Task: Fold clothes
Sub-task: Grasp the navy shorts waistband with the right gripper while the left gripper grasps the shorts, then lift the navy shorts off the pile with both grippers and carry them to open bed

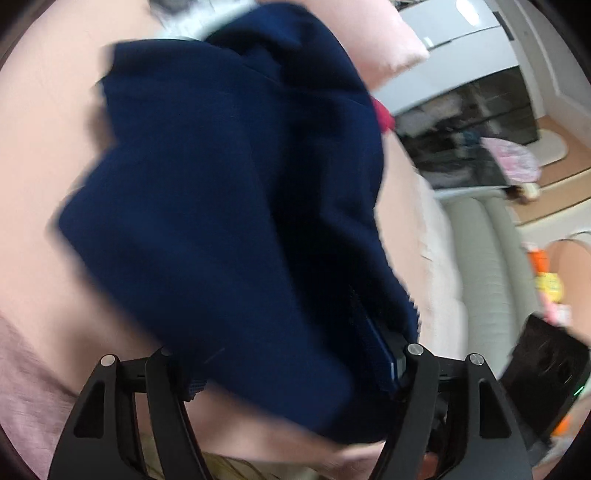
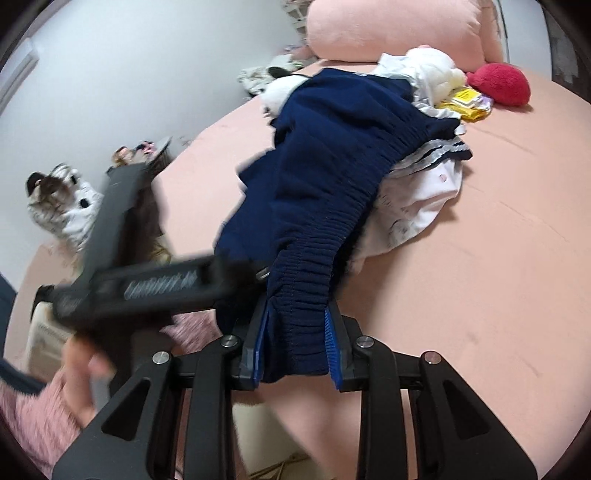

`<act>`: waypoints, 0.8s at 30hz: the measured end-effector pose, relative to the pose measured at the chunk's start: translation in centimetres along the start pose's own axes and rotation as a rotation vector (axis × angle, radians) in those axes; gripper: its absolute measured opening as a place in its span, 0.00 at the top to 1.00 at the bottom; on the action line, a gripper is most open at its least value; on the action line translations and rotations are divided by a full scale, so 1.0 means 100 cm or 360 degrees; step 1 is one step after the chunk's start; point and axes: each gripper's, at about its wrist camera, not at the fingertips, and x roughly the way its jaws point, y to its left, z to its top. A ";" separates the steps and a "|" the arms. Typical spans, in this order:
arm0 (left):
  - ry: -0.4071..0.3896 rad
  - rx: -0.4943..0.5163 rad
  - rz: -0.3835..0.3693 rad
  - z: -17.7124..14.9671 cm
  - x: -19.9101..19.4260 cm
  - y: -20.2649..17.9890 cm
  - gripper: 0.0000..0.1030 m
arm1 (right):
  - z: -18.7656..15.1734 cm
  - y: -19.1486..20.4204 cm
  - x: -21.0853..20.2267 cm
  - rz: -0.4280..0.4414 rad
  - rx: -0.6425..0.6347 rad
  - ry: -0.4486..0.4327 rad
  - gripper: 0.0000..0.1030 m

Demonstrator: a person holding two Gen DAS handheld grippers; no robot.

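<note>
A navy garment with a gathered elastic waistband (image 2: pixel 332 177) is lifted over the pink bed (image 2: pixel 480 258). My right gripper (image 2: pixel 295 354) is shut on the waistband, blue pads pressed to both sides. The garment fills the left wrist view (image 1: pixel 229 192), blurred and hanging. My left gripper (image 1: pixel 288 365) has its jaws wide apart; the cloth drapes over its right finger (image 1: pixel 399 365), and a grip is not visible. The left gripper also shows in the right wrist view (image 2: pixel 147 280), beside the garment's left edge.
A pile of white and striped clothes (image 2: pixel 421 192) lies under the garment. A pink pillow (image 2: pixel 399 29), red plush (image 2: pixel 498 83), white plush (image 2: pixel 436 70) and yellow packet (image 2: pixel 465 99) sit at the bed's head. Stuffed animals (image 2: pixel 62 206) lie by the wall. A sofa (image 1: pixel 491 251) stands right.
</note>
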 end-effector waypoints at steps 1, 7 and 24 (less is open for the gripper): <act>0.0009 0.0009 -0.0012 -0.002 0.004 -0.004 0.31 | -0.010 -0.001 -0.006 0.0012 0.0015 -0.0008 0.74; 0.0143 0.0175 -0.0110 -0.021 0.025 -0.041 0.67 | -0.041 -0.008 -0.035 0.0059 0.0103 -0.0028 0.74; 0.0342 0.1137 -0.0612 -0.106 0.045 -0.287 0.90 | -0.115 -0.052 -0.238 -0.0141 0.0511 -0.0568 0.72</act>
